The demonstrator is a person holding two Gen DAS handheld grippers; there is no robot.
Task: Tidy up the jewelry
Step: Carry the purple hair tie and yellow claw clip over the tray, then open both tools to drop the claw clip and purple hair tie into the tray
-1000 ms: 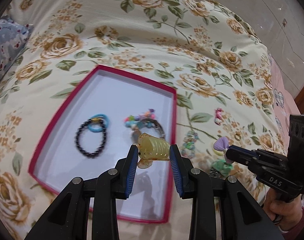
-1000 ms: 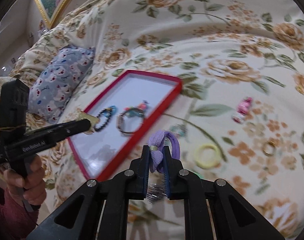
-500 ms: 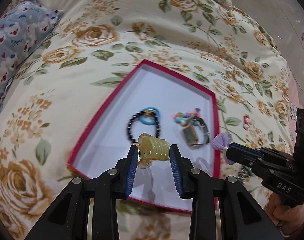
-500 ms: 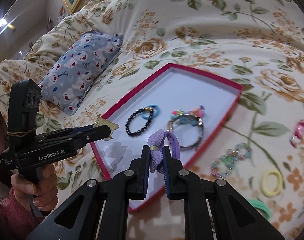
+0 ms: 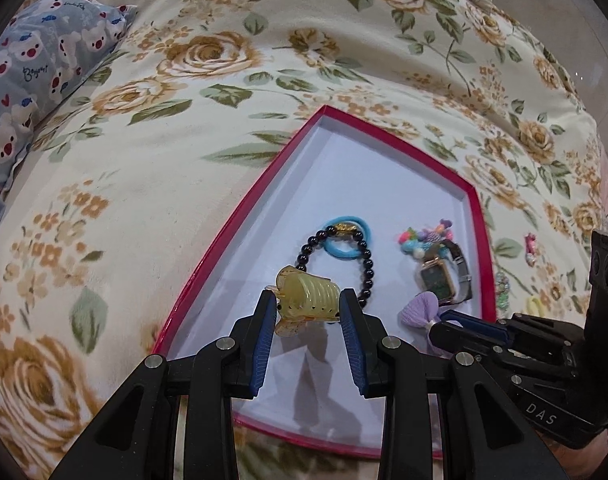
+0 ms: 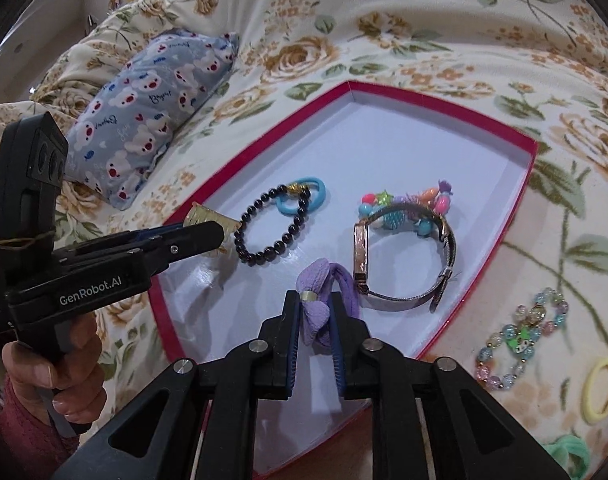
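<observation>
- Gripping a yellow hair claw (image 5: 307,295), the left hand-held gripper (image 5: 308,308) hangs over the red tray (image 5: 208,252).
- Right hand-held gripper (image 6: 313,312) pinches a purple hair tie (image 6: 320,292) above that tray, beside the watch (image 6: 404,256).

A home bedroom: floral quilt (image 5: 208,92), bear-print pillow (image 6: 152,92).

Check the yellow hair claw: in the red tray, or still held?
Still held: the left gripper clamps the yellow hair claw above the red tray.

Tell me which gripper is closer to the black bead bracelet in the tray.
Left. The left gripper, holding the yellow claw clip, hovers right beside the black bead bracelet; the right gripper sits farther off, nearer the watch.
</observation>
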